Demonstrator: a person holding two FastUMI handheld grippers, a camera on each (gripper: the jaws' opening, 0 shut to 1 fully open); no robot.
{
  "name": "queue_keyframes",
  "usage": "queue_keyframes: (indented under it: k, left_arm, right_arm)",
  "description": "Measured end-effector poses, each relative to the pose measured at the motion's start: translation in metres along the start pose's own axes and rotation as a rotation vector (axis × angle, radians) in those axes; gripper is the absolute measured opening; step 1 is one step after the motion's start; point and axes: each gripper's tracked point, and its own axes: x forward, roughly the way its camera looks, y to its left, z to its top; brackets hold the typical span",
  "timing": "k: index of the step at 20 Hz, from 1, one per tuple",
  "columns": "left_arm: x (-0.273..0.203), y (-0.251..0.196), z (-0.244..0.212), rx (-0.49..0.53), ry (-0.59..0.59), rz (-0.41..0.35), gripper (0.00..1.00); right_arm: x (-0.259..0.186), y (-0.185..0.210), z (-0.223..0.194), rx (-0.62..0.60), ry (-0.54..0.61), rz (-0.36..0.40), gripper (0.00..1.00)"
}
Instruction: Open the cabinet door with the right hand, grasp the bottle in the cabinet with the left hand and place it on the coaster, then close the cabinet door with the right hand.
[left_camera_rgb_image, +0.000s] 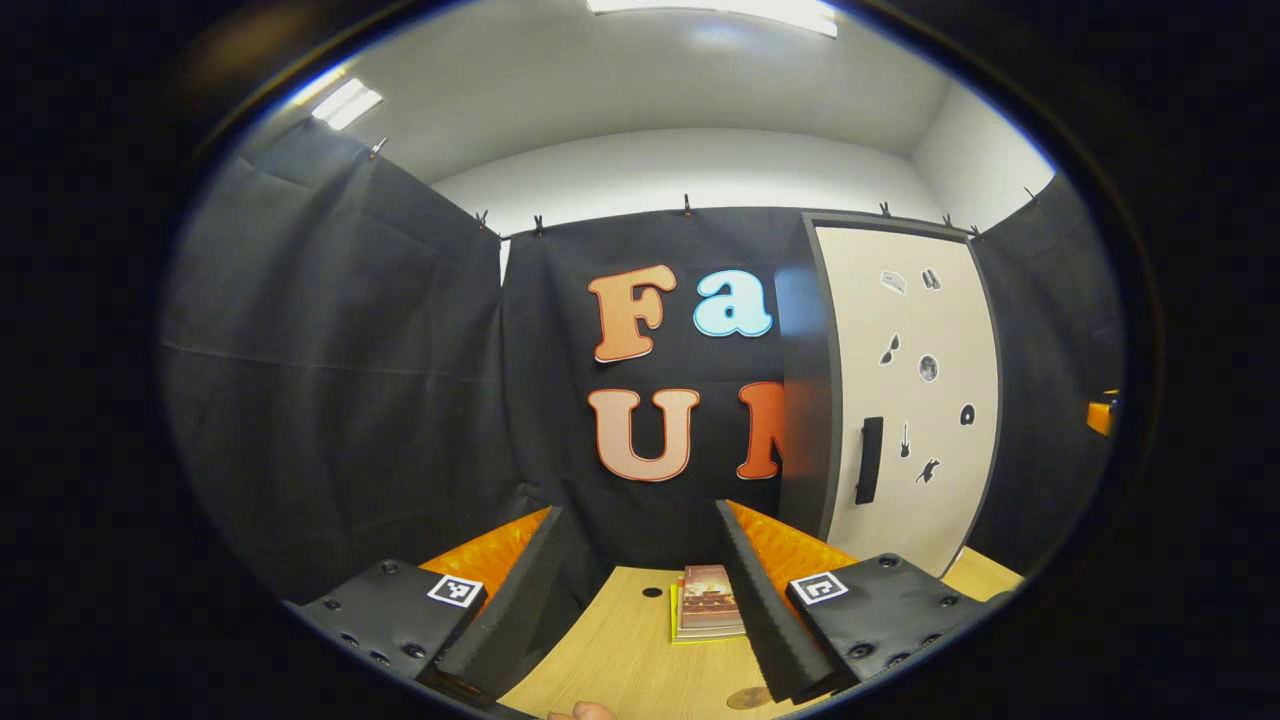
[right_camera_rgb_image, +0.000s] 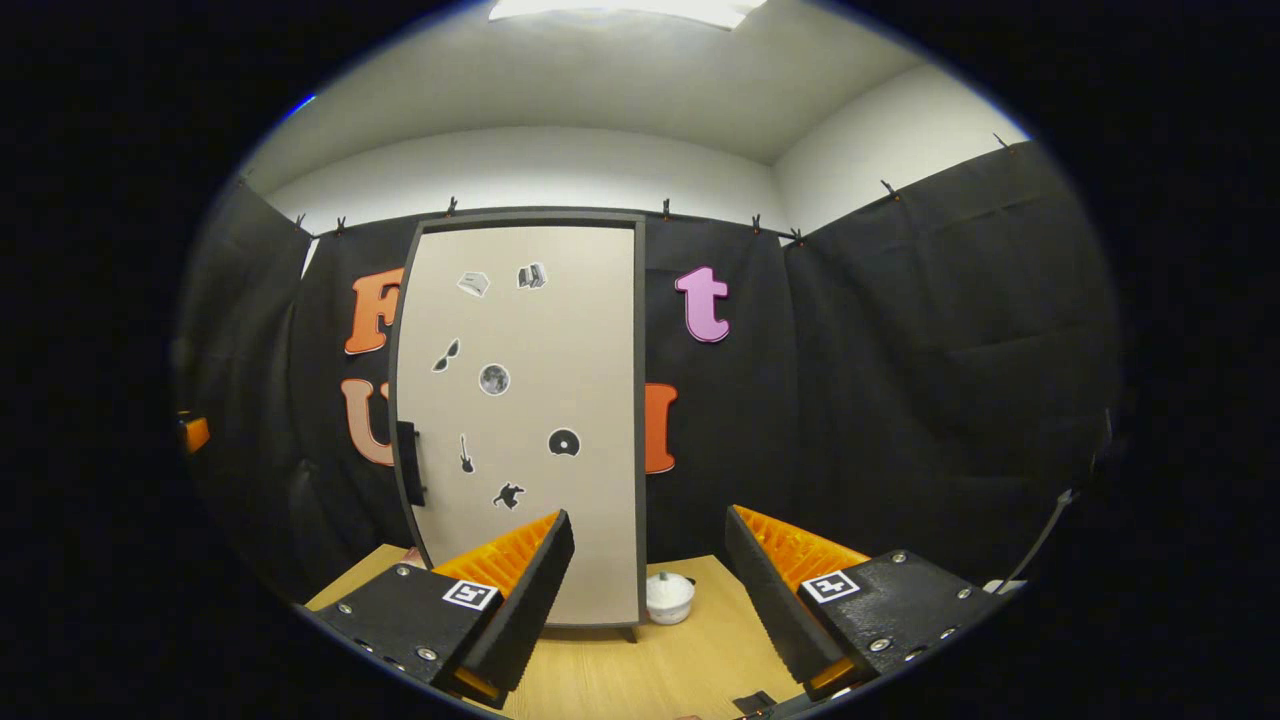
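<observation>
There is one cabinet (right_camera_rgb_image: 520, 420) with one door, and the door has one dark handle (right_camera_rgb_image: 408, 462). Seven little stickers are on the door. One small stack of books (left_camera_rgb_image: 708, 602) lies on the bench (left_camera_rgb_image: 620, 650). One white bowl (right_camera_rgb_image: 669, 598) sits on the bench beside the cabinet. One round brown coaster (left_camera_rgb_image: 748, 697) lies on the bench. There are two grippers, the left gripper (left_camera_rgb_image: 640, 590) and the right gripper (right_camera_rgb_image: 650, 600), and each has two fingers.

Books (left_camera_rgb_image: 708, 602) lie on the table (left_camera_rgb_image: 620, 650), perhaps left of the cabinet (left_camera_rgb_image: 905, 400).
</observation>
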Motion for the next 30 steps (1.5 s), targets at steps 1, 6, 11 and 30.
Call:
queue_keyframes:
  k: [1,6,11,30]
  left_arm:
    - [0.0,0.0,0.0,0.0,0.0,-0.004,0.96]
    - [0.002,0.016,-0.008,0.007,0.014,-0.006,0.93]
    - [0.002,0.042,-0.014,-0.001,0.023,0.002,0.96]
    - [0.004,0.151,-0.047,0.027,0.088,0.12,0.96]
  right_arm:
    - [0.004,0.011,0.002,-0.005,-0.005,0.014,0.94]
    - [0.025,0.096,0.0,0.001,0.007,0.111,0.95]
    - [0.059,0.179,-0.015,-0.014,0.024,0.183,0.94]
    - [0.225,0.316,-0.082,0.001,0.133,0.185,0.69]
